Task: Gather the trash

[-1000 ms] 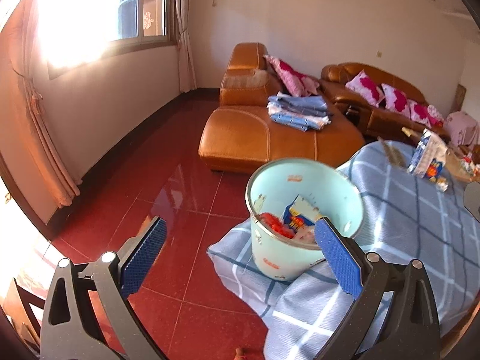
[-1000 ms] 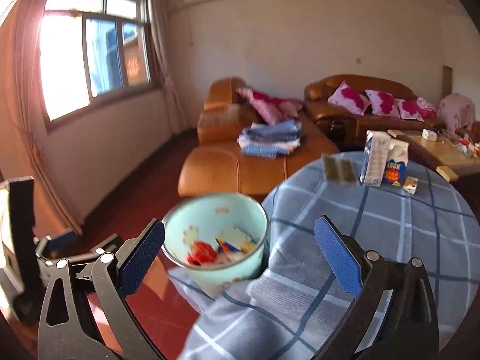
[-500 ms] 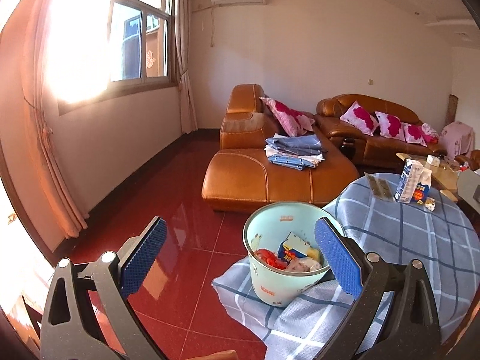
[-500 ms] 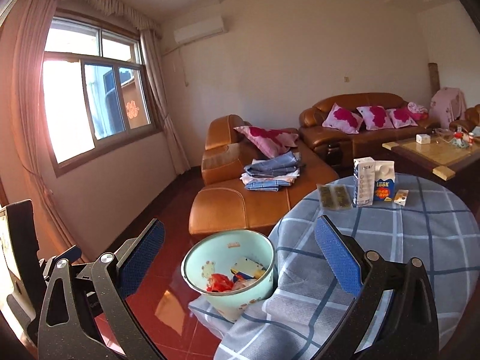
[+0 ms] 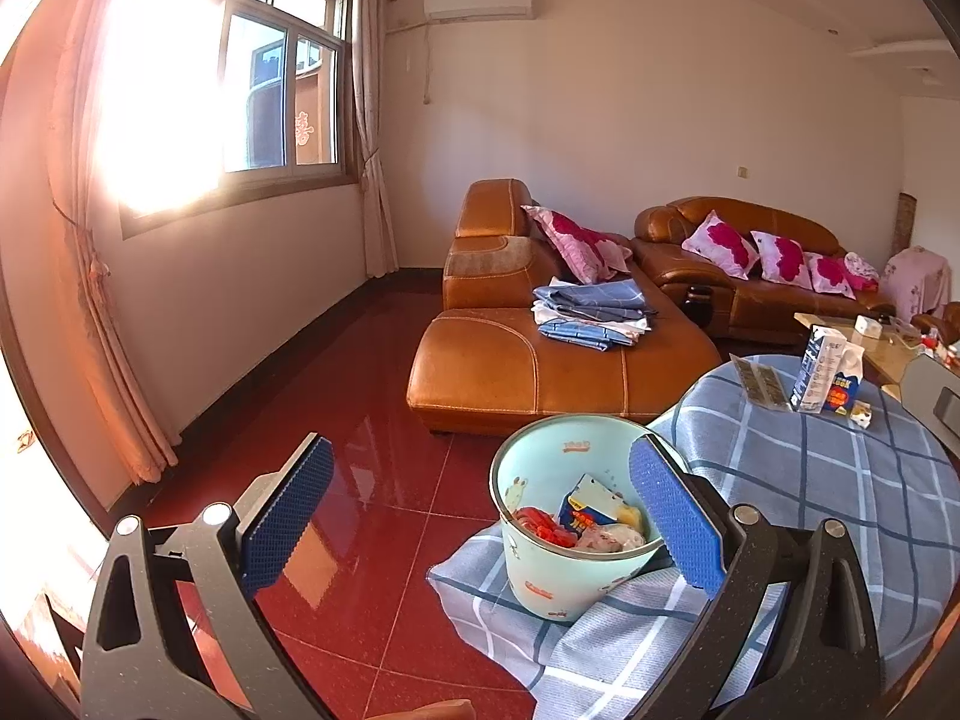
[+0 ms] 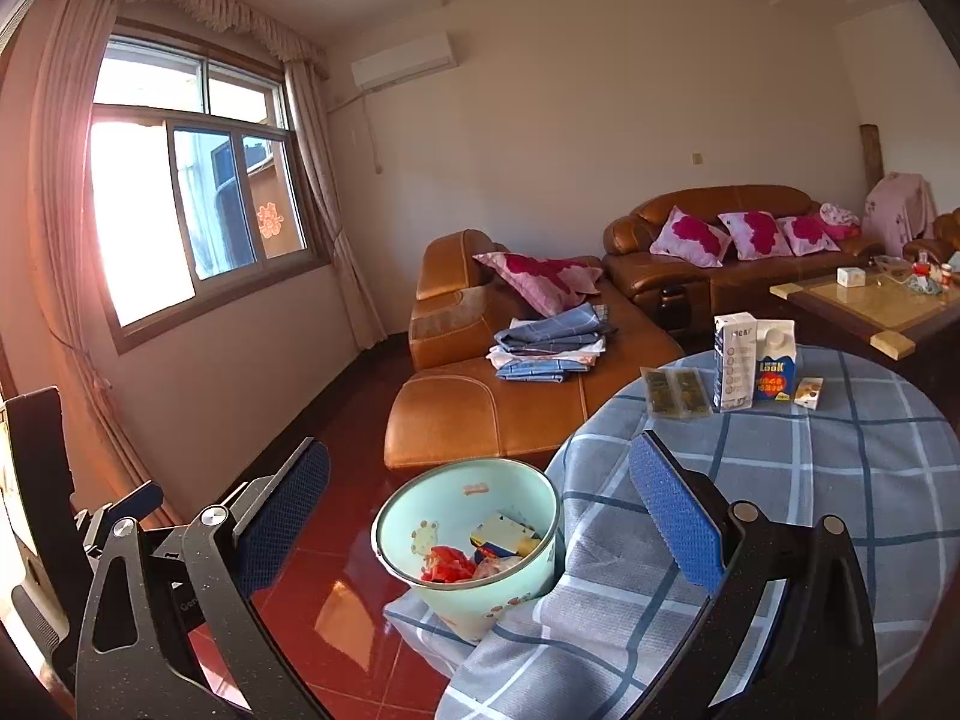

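Observation:
A pale green trash bin (image 5: 564,576) (image 6: 474,588) stands on the red floor against the hanging edge of the blue checked tablecloth (image 5: 840,480) (image 6: 810,480). It holds red, blue-yellow and white wrappers (image 5: 576,525) (image 6: 480,552). My left gripper (image 5: 480,516) is open and empty, above and behind the bin. My right gripper (image 6: 480,516) is open and empty, also pulled back from the bin. Two cartons (image 6: 753,369), a flat dark packet (image 6: 675,393) and a small box (image 6: 808,391) stand on the far side of the table.
An orange leather chaise (image 6: 498,408) with folded clothes (image 6: 549,345) stands beyond the bin. A brown sofa with pink cushions (image 6: 720,240) and a coffee table (image 6: 870,309) are at the back right. A window with curtains (image 5: 240,102) fills the left wall. The left gripper's body (image 6: 42,516) shows at left.
Both grippers have risen and pulled back from the bin, so the bin looks smaller and lower, and more of the room and ceiling shows. Both stay open.

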`<state>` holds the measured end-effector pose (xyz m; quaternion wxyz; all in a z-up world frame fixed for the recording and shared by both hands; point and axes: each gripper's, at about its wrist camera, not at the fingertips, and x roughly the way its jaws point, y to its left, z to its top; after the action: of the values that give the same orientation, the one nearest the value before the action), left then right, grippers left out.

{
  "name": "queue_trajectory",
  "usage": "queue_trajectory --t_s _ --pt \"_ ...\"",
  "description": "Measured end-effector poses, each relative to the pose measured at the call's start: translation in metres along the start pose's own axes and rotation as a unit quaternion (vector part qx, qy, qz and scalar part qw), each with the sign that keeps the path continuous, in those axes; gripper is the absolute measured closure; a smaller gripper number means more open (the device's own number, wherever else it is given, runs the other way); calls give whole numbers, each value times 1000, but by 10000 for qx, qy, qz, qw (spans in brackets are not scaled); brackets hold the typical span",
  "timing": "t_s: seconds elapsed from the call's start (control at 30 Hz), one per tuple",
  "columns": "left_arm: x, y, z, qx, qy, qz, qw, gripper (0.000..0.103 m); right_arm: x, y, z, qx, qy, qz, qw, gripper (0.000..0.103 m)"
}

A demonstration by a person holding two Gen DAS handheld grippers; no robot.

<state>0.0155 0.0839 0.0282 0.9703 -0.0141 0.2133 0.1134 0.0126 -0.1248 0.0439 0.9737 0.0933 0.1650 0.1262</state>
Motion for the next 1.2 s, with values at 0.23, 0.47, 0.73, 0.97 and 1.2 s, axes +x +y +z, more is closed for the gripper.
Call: queue_trajectory --t_s 0.23,0.47,0.73,0.97,1.2 --pt "-3 -1 0 -8 -45 -1 10000 6 -3 0 1 35 -64 -28 10000 5" --pt "-7 -3 1 12 -114 -2 9999 6 -7 0 1 51 -128 -50 9999 5" --pt "-7 -3 1 13 -107 -13 9999 6 -8 0 0 57 -122 -32 9999 5" --pt "-9 -2 1 3 -115 -3 9999 6 -10 -1 0 73 -122 -37 9999 5" --pt "-13 -3 2 21 -255 -5 9997 6 -12 -2 -1 70 -170 -80 9998 5"
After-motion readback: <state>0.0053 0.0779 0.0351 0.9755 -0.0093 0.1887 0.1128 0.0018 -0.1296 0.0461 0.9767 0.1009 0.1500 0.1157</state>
